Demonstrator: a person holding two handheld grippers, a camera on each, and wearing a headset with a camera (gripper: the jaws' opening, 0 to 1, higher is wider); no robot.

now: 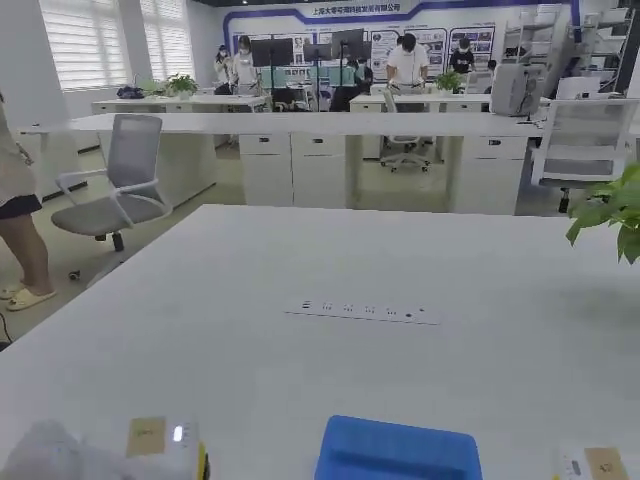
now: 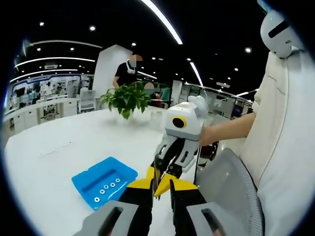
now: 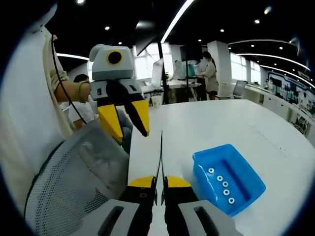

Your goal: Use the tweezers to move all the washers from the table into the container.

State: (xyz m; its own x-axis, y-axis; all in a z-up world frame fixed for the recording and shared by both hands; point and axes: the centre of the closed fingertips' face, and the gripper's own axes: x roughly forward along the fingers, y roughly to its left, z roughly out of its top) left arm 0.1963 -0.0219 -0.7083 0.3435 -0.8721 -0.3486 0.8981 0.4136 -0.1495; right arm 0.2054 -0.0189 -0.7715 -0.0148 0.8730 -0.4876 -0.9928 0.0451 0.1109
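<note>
The right gripper point(image 3: 161, 183) was pressed together on the tweezers point(image 3: 161, 152), pinching them low down so the thin blades ran straight up the middle of the right gripper view; the left gripper point(image 3: 133, 136), in the upper left of that frame, had its yellow jaws spread with nothing between them.

The blue container point(image 3: 246, 179) sat on the white worktop point(image 3: 197, 123) at the lower right of the same frame; 5 washers point(image 3: 223, 185) lay in a row inside it. In the head view the container was at the bottom centre, close to the worktop's near edge. With those 5 already inside, the moving looked finished or nearly so, as a judgement.

Both grippers hung beside the worktop's edge, above a mesh chair point(image 3: 83, 177). From here 3 things could go wrong:

- The tweezers were held only by the pinch and could twist or slip out, dropping onto the chair.
- Their tips pointed toward the left gripper and could strike it if the two closed in.
- A careless sweep back over the edge could knock the container and spill the washers.
</note>
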